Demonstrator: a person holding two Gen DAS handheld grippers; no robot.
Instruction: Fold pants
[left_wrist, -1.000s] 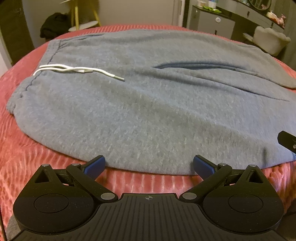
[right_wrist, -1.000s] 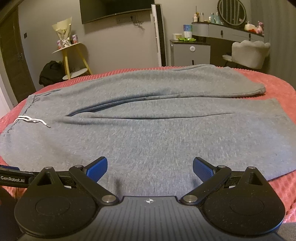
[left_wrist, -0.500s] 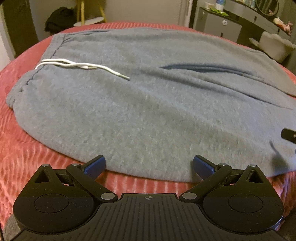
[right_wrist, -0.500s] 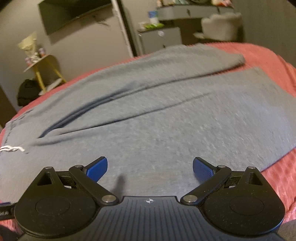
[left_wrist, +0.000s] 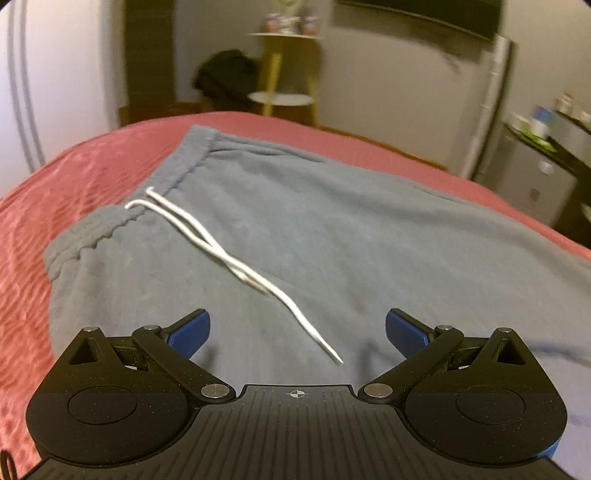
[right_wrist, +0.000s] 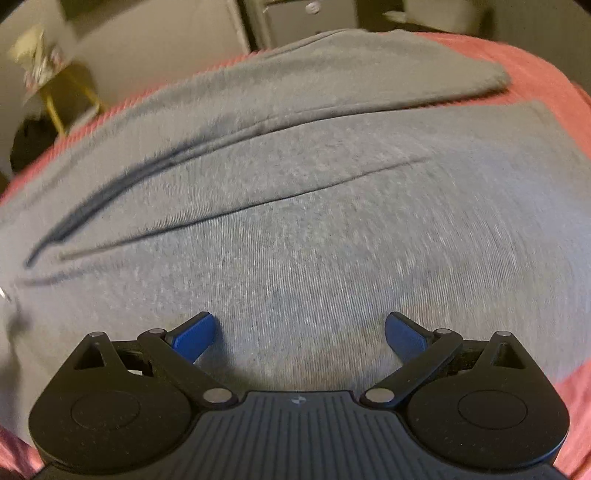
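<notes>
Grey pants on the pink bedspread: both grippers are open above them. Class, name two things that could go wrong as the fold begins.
1. The white drawstring lies loose across the pants, between the open left gripper's fingers; it might get pinched instead of fabric.
2. The right gripper hovers mid-leg, away from an edge, so closing here may bunch the cloth and drag creases into the fold.

Grey sweatpants (left_wrist: 369, 236) lie flat on the bed, white drawstring (left_wrist: 236, 266) loose on top.
</notes>
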